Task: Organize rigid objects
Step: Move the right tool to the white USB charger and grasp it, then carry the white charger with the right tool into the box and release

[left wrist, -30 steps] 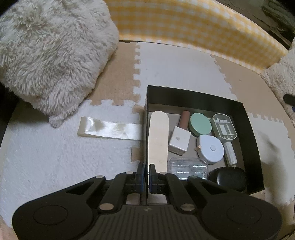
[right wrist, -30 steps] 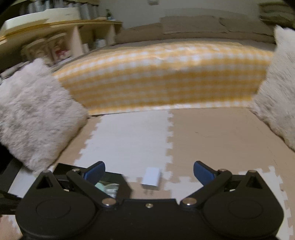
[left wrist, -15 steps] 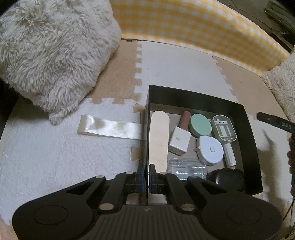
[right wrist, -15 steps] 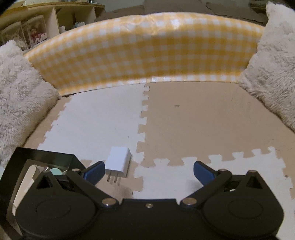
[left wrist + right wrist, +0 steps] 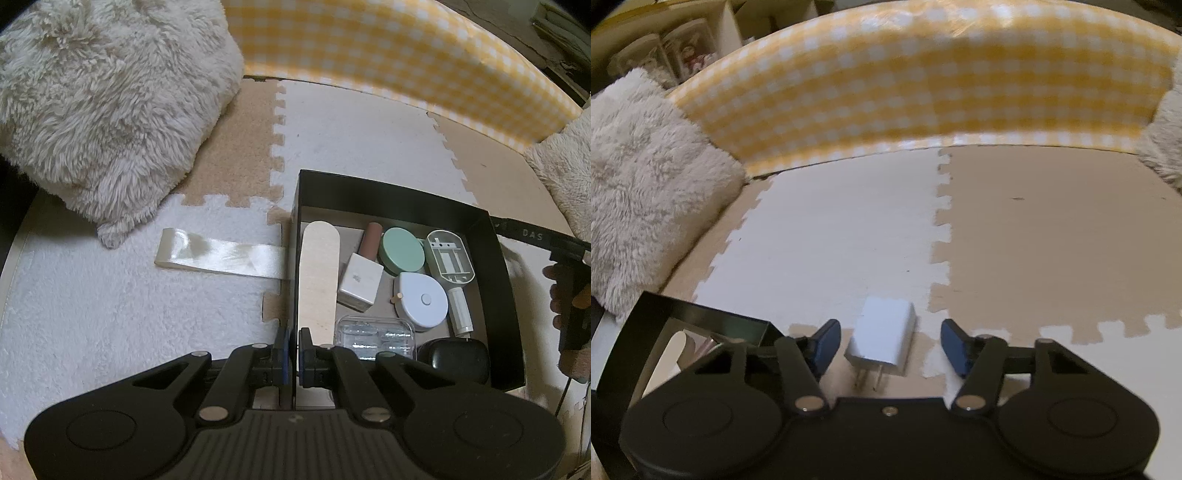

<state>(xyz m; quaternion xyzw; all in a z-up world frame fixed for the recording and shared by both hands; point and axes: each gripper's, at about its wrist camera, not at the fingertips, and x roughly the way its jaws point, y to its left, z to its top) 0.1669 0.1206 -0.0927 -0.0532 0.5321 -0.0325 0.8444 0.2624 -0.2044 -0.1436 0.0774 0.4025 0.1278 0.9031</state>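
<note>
Floor: foam puzzle mat [image 5: 842, 240] in white and tan tiles, bounded by a yellow checked bolster [image 5: 923, 85] and fluffy cushions [image 5: 96, 103].
Box: black tray [image 5: 502, 280] on the mat, already holding several small items (a wooden stick, a green disc and a dark case among them).
Charger: white plug adapter [image 5: 882, 339] lying flat on the mat just outside the box's corner, prongs toward the camera.
Left gripper [image 5: 293, 350]: fingers pressed together on the box's near left wall, steadying it.
Right gripper [image 5: 890, 349]: fingers spread wide, one on either side of the charger, not touching it.
Step in hand: grasping the charger. Lower squarely, close on its two broad sides rather than the prongs, then lift clear of the box rim.
</note>
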